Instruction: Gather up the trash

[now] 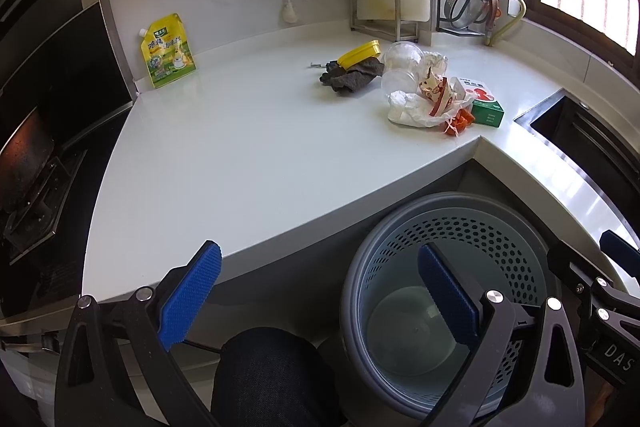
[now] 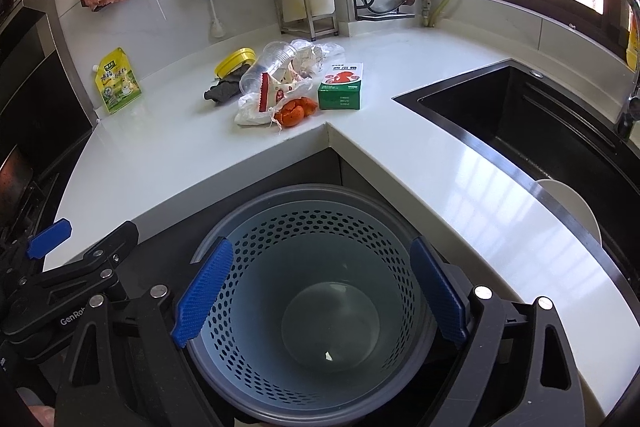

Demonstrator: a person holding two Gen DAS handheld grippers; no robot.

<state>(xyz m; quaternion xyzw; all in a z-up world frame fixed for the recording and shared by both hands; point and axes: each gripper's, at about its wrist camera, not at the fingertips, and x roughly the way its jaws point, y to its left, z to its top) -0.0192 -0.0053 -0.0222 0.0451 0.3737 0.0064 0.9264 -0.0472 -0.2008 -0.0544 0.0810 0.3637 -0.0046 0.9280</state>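
Note:
A pile of trash lies near the inner corner of the white counter (image 1: 240, 155): clear plastic cups (image 1: 400, 65), crumpled white paper (image 1: 408, 109), a red-and-white wrapper (image 1: 436, 91), orange peel (image 1: 458, 121) and a green box (image 1: 486, 105). In the right wrist view the pile shows with cups (image 2: 266, 67), peel (image 2: 296, 111) and box (image 2: 342, 87). A grey perforated bin (image 2: 312, 307) stands on the floor below the corner. My right gripper (image 2: 320, 291) is open above the bin. My left gripper (image 1: 320, 291) is open, left of the bin (image 1: 444, 291).
A yellow lid (image 1: 359, 53) and a dark cloth (image 1: 352, 75) lie beside the pile. A yellow pouch (image 1: 166, 51) leans on the back wall. A black sink (image 2: 540, 131) is at right, a stove (image 1: 28, 163) at left. Racks and cloths hang behind.

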